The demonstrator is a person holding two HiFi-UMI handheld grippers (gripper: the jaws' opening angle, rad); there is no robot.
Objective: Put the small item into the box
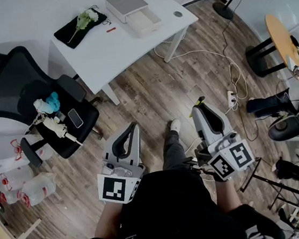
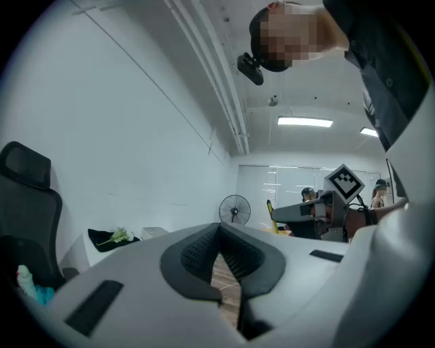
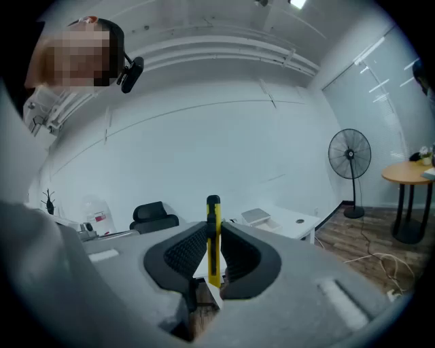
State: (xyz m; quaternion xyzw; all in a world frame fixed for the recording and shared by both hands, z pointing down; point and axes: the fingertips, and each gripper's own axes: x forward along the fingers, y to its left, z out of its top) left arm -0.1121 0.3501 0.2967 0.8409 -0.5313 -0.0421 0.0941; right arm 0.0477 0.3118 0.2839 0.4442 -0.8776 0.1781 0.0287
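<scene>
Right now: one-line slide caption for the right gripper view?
Right gripper clamps a yellow utility knife upright, white table and open box ahead.

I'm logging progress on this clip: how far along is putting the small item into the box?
Done: the yellow utility knife is picked up, clamped in the right gripper. In hand: it is held well short of the white table, where the open box sits. Left: reach the table and release the knife into the box. The left gripper is shut and empty.
</scene>
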